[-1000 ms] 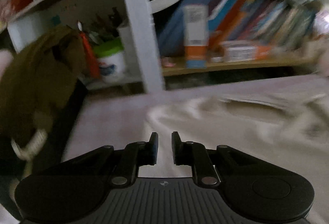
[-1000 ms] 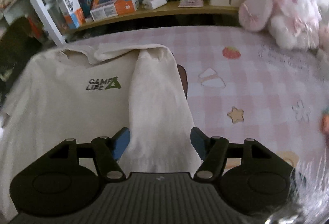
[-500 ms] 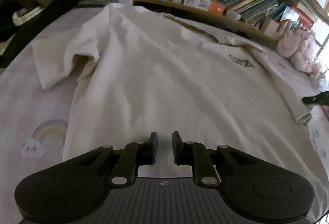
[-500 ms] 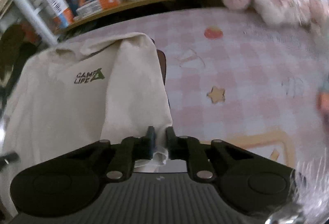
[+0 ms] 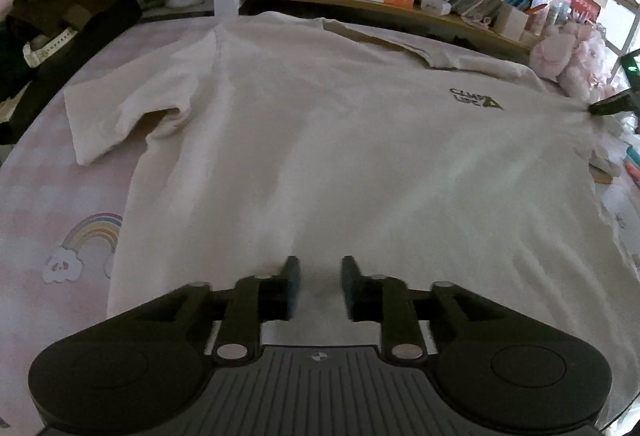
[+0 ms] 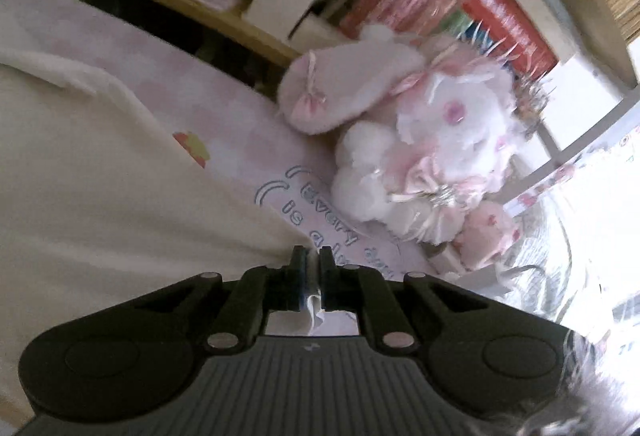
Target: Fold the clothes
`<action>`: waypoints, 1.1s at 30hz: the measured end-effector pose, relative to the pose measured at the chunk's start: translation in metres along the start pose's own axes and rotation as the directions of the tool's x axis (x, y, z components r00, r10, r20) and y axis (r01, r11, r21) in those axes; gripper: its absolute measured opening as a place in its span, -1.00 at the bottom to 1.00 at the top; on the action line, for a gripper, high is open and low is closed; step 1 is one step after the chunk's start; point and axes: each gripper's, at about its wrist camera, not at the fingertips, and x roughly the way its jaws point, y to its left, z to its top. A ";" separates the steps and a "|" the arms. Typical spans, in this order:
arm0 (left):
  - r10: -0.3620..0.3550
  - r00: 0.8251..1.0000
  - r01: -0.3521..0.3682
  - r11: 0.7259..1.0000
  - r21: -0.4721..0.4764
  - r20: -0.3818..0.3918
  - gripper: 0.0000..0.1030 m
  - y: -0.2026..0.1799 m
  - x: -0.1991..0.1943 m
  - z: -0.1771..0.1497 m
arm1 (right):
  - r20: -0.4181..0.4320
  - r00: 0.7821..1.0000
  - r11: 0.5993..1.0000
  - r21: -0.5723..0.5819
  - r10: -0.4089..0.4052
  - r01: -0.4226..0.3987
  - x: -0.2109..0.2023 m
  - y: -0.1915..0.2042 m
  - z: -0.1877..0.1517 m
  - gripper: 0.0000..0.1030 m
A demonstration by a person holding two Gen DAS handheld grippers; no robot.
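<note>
Cream cotton T-shirt (image 5: 340,140) lies spread front-up on the pink checked surface (image 5: 48,204); right tongs (image 6: 313,256) pinch its right edge, seemingly to fold it, left tongs (image 5: 318,268) hover apart over the near hem.

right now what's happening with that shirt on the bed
A person is folding a cream short-sleeved T-shirt spread on the pink checked bedsheet. The right gripper is shut on a pinch of the shirt's edge, near the pink-and-white plush rabbit. The left gripper hangs open above the shirt's lower part, holding nothing.
</note>
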 end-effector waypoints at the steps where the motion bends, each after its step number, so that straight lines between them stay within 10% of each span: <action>1: 0.000 1.000 0.000 1.000 0.010 -0.002 -0.38 -0.003 -0.001 -0.001 | -0.011 1.000 1.000 0.002 -0.009 0.009 0.007 0.003 0.002 -0.88; 7: -0.009 1.000 0.010 1.000 -0.028 0.028 -0.33 0.014 -0.002 0.017 | -0.005 1.000 1.000 0.016 -0.014 0.014 0.013 0.016 0.011 -0.56; 9: -0.011 0.999 0.014 0.998 -0.057 0.044 -0.33 0.025 -0.002 0.026 | 0.053 0.998 1.000 0.007 -0.016 0.016 -0.006 0.019 0.015 -0.20; 12: -0.014 0.998 0.021 0.995 -0.100 0.069 -0.33 0.041 -0.002 0.039 | 0.166 0.983 0.997 -0.021 0.082 -0.079 -0.042 0.032 0.025 -0.18; 21: 0.000 0.996 0.014 0.988 -0.152 0.093 -0.34 0.060 0.025 0.064 | 0.322 0.835 0.848 -0.451 0.446 -0.279 -0.110 0.159 0.066 0.29; 28: -0.035 0.998 0.042 0.989 -0.141 0.053 -0.33 0.060 0.031 0.052 | 0.258 0.849 0.725 -0.661 0.461 -0.193 -0.087 0.225 0.096 0.21; 33: -0.055 0.997 0.061 0.989 -0.132 0.045 -0.33 0.058 0.031 0.041 | 0.145 0.861 0.761 -0.554 0.488 -0.338 -0.057 0.213 0.147 -0.73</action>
